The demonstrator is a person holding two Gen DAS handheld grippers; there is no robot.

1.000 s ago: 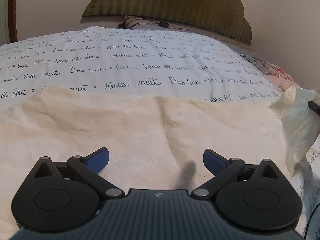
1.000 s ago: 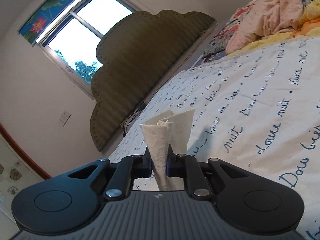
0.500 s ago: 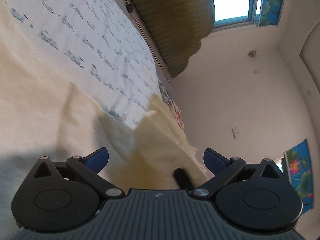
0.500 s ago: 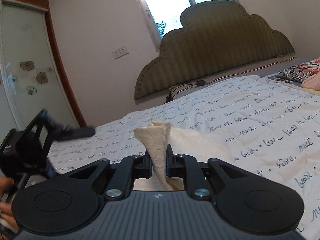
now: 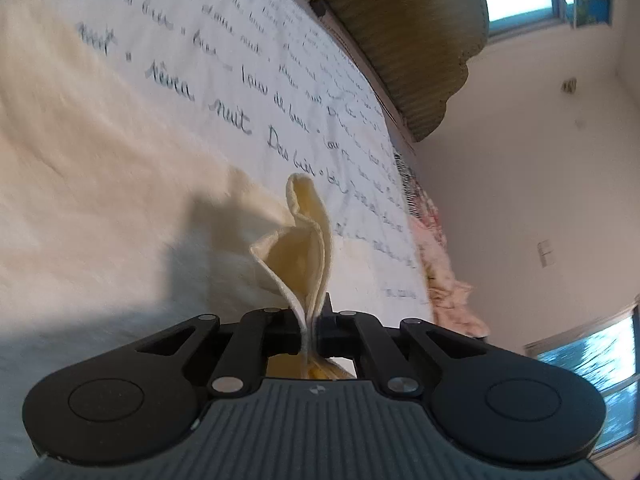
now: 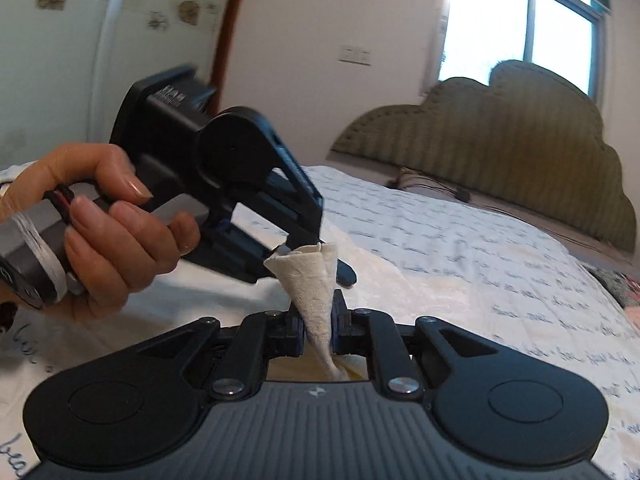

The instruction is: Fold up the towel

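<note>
A cream towel [image 5: 100, 200] lies spread on the bed. In the left wrist view my left gripper [image 5: 310, 320] is shut on a raised fold of it [image 5: 306, 248], and the cloth stands up between the pads. In the right wrist view my right gripper [image 6: 318, 328] is shut on another bunched corner of the towel [image 6: 312, 280]. Just beyond that corner sits the left gripper [image 6: 316, 256], held by a person's hand [image 6: 108, 232], so the two held parts are close together. The rest of the towel [image 6: 380, 276] trails flat behind them.
The bed wears a white sheet with dark script [image 5: 280, 80] [image 6: 480, 248]. An olive padded headboard [image 6: 500, 140] [image 5: 400, 20] stands at its far end under a window [image 6: 520, 32]. Pink floral bedding [image 5: 440, 272] lies along the far side.
The left gripper's jaws went from wide open to shut on a towel fold, and its view rolled. The right gripper swung across with its towel corner until the left gripper came close in front.
</note>
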